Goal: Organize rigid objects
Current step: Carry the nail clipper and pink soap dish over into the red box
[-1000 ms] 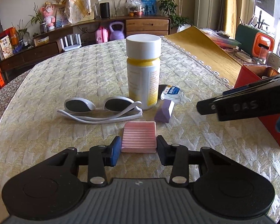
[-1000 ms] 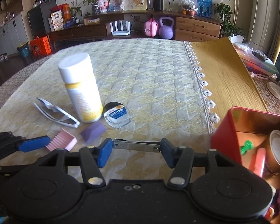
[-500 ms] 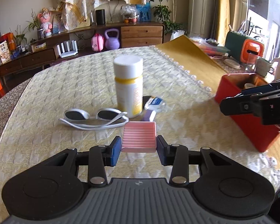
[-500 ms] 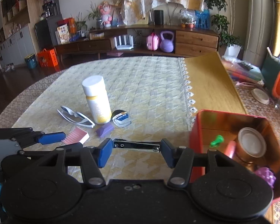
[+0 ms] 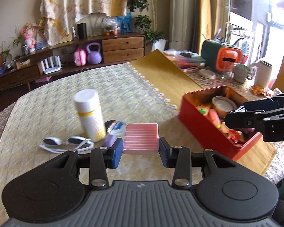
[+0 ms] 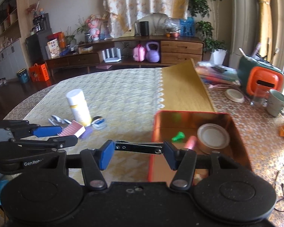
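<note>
Two grippers, both loaded: left (image 5: 140, 147) clamps pink block (image 5: 141, 139), right (image 6: 138, 152) pinches nail clipper (image 6: 138, 147) w/ red tin (image 6: 191, 114) nearby, prob. drop-off.

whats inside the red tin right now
In the red tin: a round metal lid, a green pushpin, a pink tube. The right gripper hides its near end.
</note>
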A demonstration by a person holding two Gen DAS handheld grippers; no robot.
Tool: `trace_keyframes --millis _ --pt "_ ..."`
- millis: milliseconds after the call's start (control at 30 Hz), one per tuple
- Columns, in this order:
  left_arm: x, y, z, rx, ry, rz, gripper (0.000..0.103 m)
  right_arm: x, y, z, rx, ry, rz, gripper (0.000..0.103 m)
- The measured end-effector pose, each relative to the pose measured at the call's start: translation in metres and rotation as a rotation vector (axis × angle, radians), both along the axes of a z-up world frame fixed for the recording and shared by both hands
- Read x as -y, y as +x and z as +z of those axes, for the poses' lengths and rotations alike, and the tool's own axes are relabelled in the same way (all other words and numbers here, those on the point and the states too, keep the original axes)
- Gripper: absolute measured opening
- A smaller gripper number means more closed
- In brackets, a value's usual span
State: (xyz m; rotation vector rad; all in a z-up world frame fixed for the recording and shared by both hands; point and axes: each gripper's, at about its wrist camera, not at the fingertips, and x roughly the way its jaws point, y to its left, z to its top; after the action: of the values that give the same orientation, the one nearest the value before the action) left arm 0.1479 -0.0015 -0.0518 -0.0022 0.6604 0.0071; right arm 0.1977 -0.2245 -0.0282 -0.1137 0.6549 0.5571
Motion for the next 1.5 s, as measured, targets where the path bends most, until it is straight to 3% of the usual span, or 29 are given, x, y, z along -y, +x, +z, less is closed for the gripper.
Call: trace_keyframes --millis 700,1200,1433,1500 --pt "0.107 0.055 -0.001 -0.031 0.036 -0.154 0.04 0.084 0.056 -0.017 -0.038 0.01 -0.117 0.056" --pt "0.124 0.14 -0.013 -0.111 0.019 -0.185 0.04 0.083 0.097 -0.04 -0.068 -0.073 -0.015 0.056" --pt "0.128 0.169 -0.025 -0.179 -0.01 -0.213 0.04 0.068 0.11 -0.048 -0.053 -0.151 0.063 0.056" --pt "0.131 0.172 -0.028 -0.181 0.015 -0.218 0.04 0.065 0.114 -0.051 -0.046 -0.18 0.08 0.056"
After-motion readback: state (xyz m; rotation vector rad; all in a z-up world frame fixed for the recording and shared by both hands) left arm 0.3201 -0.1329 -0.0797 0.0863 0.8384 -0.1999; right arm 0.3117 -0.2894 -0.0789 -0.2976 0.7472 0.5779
